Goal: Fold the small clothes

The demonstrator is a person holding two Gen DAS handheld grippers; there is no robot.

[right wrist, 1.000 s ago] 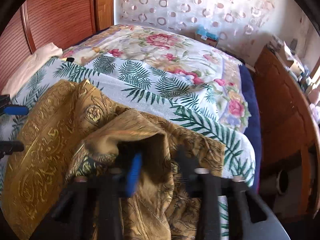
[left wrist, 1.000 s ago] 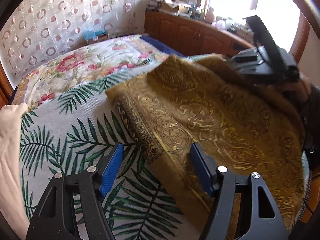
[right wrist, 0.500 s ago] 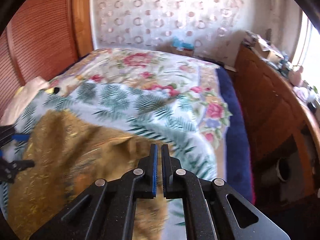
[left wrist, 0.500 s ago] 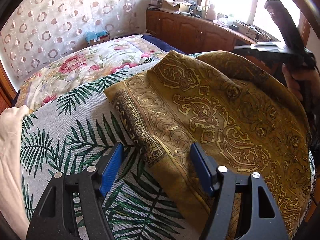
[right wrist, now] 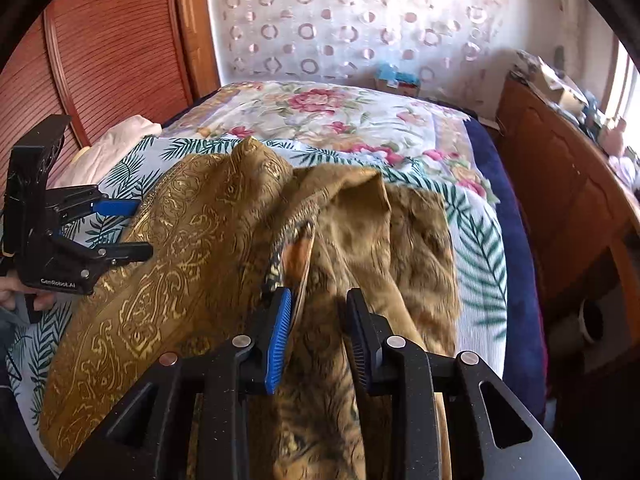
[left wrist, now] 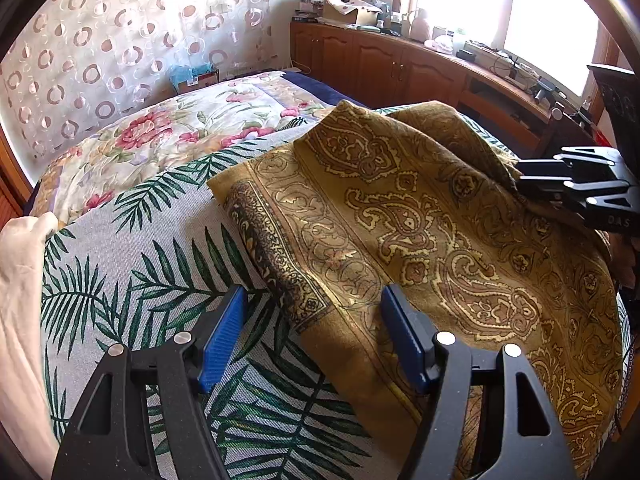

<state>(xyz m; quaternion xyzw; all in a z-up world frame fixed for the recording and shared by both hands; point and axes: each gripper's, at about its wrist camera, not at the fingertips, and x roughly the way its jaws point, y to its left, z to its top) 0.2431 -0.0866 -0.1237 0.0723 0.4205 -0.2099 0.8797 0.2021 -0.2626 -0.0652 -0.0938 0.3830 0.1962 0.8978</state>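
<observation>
A mustard-gold paisley cloth (left wrist: 420, 216) lies spread on the palm-leaf bedspread (left wrist: 132, 256). Its far part is bunched into folds (right wrist: 352, 208). My left gripper (left wrist: 312, 312) is open, with the cloth's near bordered edge lying between its blue pads. It also shows at the left of the right wrist view (right wrist: 120, 228). My right gripper (right wrist: 316, 300) is open over the bunched cloth, with a fold of cloth standing between its fingers. It shows at the right edge of the left wrist view (left wrist: 524, 184), touching the raised fold.
A cream cloth (left wrist: 16, 280) lies at the bed's left side. A floral quilt (left wrist: 172, 136) covers the far bed. Wooden cabinets (left wrist: 400, 68) run along the right, a wooden headboard (right wrist: 116, 56) stands at the left.
My right gripper was shut and lifted away from the cloth; it has opened and come down onto the bunched fold. The left gripper has stayed open at the cloth's near edge.
</observation>
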